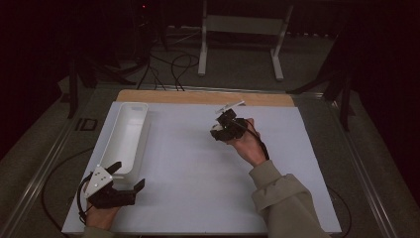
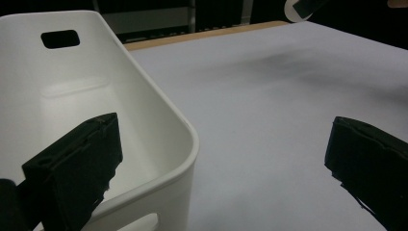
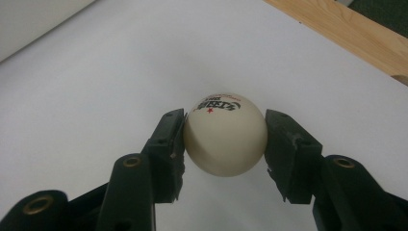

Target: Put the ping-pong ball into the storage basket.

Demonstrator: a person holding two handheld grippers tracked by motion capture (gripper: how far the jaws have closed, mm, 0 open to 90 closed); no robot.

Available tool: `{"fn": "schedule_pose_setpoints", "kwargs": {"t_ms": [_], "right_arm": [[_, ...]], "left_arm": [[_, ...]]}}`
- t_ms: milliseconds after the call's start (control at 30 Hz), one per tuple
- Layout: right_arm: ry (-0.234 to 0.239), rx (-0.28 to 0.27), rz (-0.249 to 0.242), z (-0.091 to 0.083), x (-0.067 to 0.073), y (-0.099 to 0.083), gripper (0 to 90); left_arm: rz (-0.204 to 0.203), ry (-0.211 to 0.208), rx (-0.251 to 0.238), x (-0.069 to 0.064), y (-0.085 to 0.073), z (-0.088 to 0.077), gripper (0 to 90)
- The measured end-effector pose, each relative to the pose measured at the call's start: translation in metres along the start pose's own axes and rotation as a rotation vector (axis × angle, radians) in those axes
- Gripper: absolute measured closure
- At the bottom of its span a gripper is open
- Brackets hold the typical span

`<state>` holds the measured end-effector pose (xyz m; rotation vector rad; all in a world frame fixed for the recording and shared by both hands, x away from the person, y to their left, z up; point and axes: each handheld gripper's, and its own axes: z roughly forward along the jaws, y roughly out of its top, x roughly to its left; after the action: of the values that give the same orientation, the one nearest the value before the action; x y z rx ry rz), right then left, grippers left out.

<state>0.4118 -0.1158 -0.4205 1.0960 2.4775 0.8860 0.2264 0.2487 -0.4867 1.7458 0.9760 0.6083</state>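
A cream table-tennis ball point(image 3: 225, 134) with black print and a small red star sits between the two black jaws of my right gripper point(image 3: 225, 139), which press on both its sides just above the white board point(image 3: 96, 96). In the high view the right gripper point(image 1: 220, 130) hovers over the board's far middle. My left gripper point(image 1: 130, 174) stands open at the near left, by the near end of a long white bin point(image 1: 130, 134). In the left gripper view one jaw hangs inside the bin's rim point(image 2: 168, 106) and the other over the board, so the left gripper point(image 2: 223, 130) straddles the wall.
The white board point(image 1: 198, 173) covers most of the table, with a wooden strip point(image 1: 198, 96) along its far edge. The bin holds nothing that I can see. On the floor beyond stand a white frame point(image 1: 242, 29) and loose cables point(image 1: 168, 64).
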Motion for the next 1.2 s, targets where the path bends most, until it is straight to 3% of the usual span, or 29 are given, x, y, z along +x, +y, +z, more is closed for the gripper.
{"fn": "schedule_pose_setpoints", "kwargs": {"t_ms": [1200], "right_arm": [[0.033,-0.016,-0.039,-0.003,0.021,0.011,50.7]], "left_arm": [[0.0,0.0,0.0,0.0,0.0,0.0,0.0]]}}
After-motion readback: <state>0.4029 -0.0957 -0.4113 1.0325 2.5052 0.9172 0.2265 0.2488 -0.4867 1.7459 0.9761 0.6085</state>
